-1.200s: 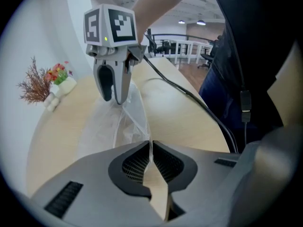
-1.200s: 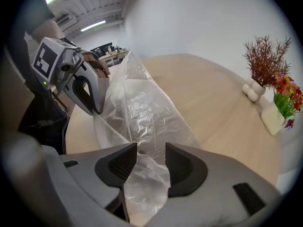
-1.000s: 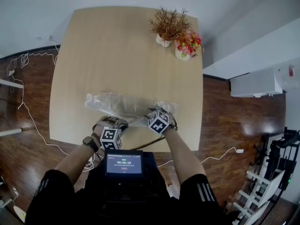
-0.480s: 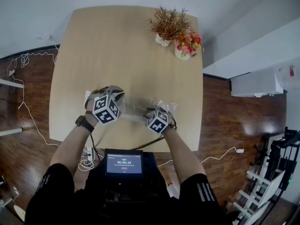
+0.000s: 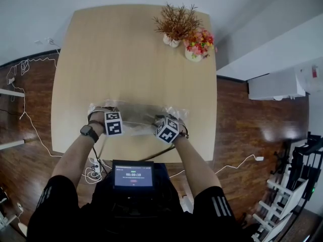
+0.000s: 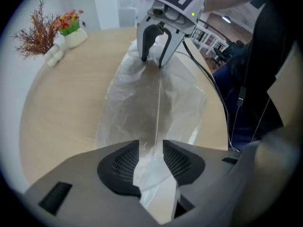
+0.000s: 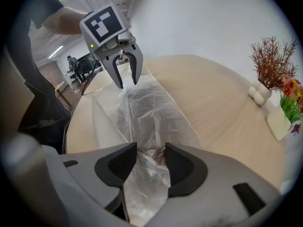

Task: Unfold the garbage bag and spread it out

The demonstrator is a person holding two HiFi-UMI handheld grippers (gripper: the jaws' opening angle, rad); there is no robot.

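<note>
Near edge of surface (image 5: 126,59): left claw (image 6: 151,148) pointing down, just been opening, pads apart, garbage bag (image 5: 137,114) film loose between. Right claw (image 7: 151,151) spread wide, bunched film in gap. Bag crumpled, lying lengthwise between both claws. Far corner: dried sprigs (image 5: 175,21), flower pot (image 5: 198,43).

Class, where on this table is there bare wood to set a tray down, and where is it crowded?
Free: the broad stretch of table between the garbage bag and the vase of dried twigs, out to the far left corner. Crowded: the near strip under the bag, and the far right corner with that vase and the flower pot.
</note>
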